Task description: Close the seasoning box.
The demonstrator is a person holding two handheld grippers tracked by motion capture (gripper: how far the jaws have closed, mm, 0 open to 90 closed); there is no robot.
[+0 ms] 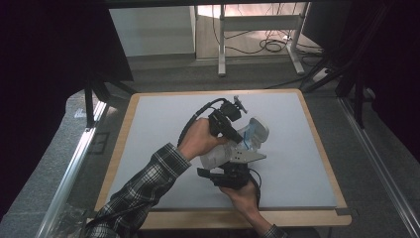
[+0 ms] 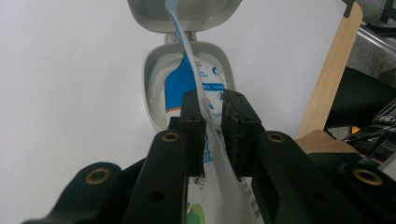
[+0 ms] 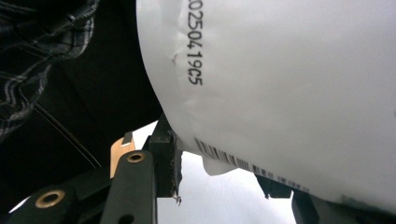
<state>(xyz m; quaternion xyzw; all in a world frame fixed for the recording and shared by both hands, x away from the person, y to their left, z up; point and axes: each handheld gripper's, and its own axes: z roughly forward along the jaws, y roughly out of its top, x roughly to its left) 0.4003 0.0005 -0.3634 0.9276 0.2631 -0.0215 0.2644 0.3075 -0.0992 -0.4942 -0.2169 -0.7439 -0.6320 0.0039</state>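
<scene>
1. Wet-wipe pack [image 1: 225, 157]: a soft white pouch held above the middle of the grey surface [image 1: 158, 124], between the two hands. Its printed underside, with a date code and a barcode, faces the right gripper view [image 3: 289, 93].
2. Lid [image 2: 184, 11]: a grey hinged flip lid on the pack's top face, standing open; the oval opening [image 2: 159, 93] beneath it shows the blue-and-white label (seen in the left gripper view).
3. Wipe [image 2: 189, 60]: a thin white sheet rising from the opening, running edge-on past the open lid and back between the jaws of the left gripper.
4. Left hand-held gripper [image 2: 212, 126]: jaws nearly closed, a narrow gap remaining, with the wipe passing between the two pads; whether the pads actually press the sheet cannot be told with certainty. In the high view this gripper [image 1: 233, 133] sits over the pack, held by the left hand [image 1: 198, 141], which comes from a plaid sleeve [image 1: 143, 183].
5. Right hand-held gripper [image 3: 219, 182]: jaws spread wide around the lower edge of the pack, the left pad touching it. In the high view it [image 1: 223, 174] lies just under the pack, held by the right hand [image 1: 245, 193] near the front edge of the surface.
</scene>
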